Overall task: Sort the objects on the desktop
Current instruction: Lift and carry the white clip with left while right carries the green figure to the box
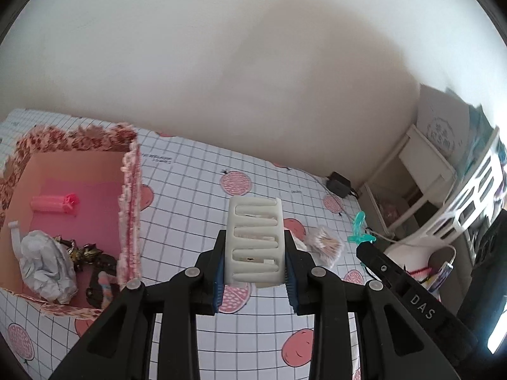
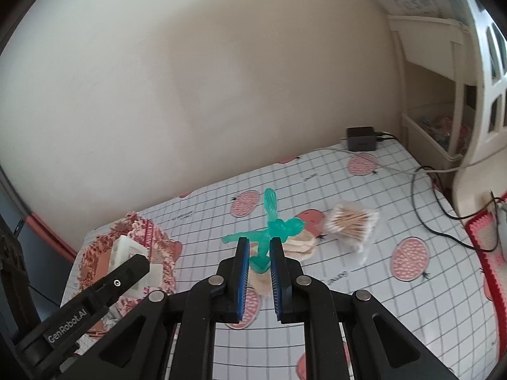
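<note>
The left gripper [image 1: 256,253] held a white hair claw clip [image 1: 255,240] between its two blue pads, pressed on both sides, and the clip was up in the air above the table [image 1: 196,190] with its checked cloth and pink fruit pictures. To the left of it sat an open box [image 1: 130,196] with a frilly red and white edge. Inside the box lay a pink roll [image 1: 54,204], a crumpled white paper [image 1: 47,262] and some dark shiny wrappers [image 1: 85,251]. The right gripper [image 2: 257,253] was closed most of the way on a little green see-through toy figure [image 2: 272,224], with its pads on the lower part of the toy. The toy's arms and head stuck out past the pads. Under the toy, on the table, lay some round tan pads [image 2: 301,243]. Just to the right of them was a clear bag of cotton swabs [image 2: 351,223]. Farther back near the wall sat a black charger [image 2: 361,139] with wires running from it. A white shelf [image 2: 427,63] stood at the right end of the table.
</note>
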The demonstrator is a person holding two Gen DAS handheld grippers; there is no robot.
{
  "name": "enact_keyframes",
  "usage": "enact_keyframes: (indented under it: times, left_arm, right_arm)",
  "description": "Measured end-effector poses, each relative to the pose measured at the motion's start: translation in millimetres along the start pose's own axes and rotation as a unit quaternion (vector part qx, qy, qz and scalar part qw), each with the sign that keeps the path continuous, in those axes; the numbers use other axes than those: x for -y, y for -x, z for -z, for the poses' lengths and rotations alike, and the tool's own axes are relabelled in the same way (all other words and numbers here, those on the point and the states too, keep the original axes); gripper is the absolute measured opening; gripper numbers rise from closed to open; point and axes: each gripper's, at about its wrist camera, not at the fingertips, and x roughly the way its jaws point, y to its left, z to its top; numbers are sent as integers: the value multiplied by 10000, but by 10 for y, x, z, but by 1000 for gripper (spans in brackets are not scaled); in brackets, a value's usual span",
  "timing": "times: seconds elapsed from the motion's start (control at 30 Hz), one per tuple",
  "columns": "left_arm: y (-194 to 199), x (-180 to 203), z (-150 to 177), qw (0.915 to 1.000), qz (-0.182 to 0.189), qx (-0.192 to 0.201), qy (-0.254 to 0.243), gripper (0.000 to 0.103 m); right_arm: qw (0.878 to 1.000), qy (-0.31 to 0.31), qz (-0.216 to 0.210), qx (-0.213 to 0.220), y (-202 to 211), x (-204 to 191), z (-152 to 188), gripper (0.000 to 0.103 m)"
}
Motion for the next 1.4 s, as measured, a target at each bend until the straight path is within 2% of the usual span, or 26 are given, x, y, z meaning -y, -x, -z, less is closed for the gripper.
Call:
enact_keyframes:
  times: [0.2, 0.37, 0.67, 0.73, 0.87, 1.07, 1.27, 1.4]
  left_arm:
    - [75, -394, -22, 9989, -143, 50, 433, 32]
    - [196, -673, -54, 9972, -285, 185, 669, 32]
    - [474, -1214, -82, 9905, -566, 480, 1154, 32]
    - [528, -1345, -121, 9889, -496, 489, 1310, 32]
    - [677, -1442, -142, 9846, -731, 730, 1414, 32]
    - [685, -1740, -45, 9741, -786, 764, 1976, 32]
    - [723, -1832, -43, 9716, -909, 839, 2015, 32]
    - [787, -1961, -15, 9663, -1117, 874, 2149, 32]
  right_arm:
    - [9993, 223, -312, -28, -115, -322, 97, 14]
    - [9960, 473, -763, 41, -131, -692, 198, 14]
    - [9887, 987, -1122, 71, -139, -1261, 353, 14]
    - [9879, 999, -1181, 77, -128, -1306, 366, 14]
    - [9862, 952, -1357, 46, -106, -1344, 419, 14]
    - [9844, 1106, -1371, -17, -143, -1462, 483, 14]
    - [9817, 1106, -1549, 13, -203, -1586, 528, 14]
    - [9776, 1283, -1666, 13, -174, -1716, 579, 14]
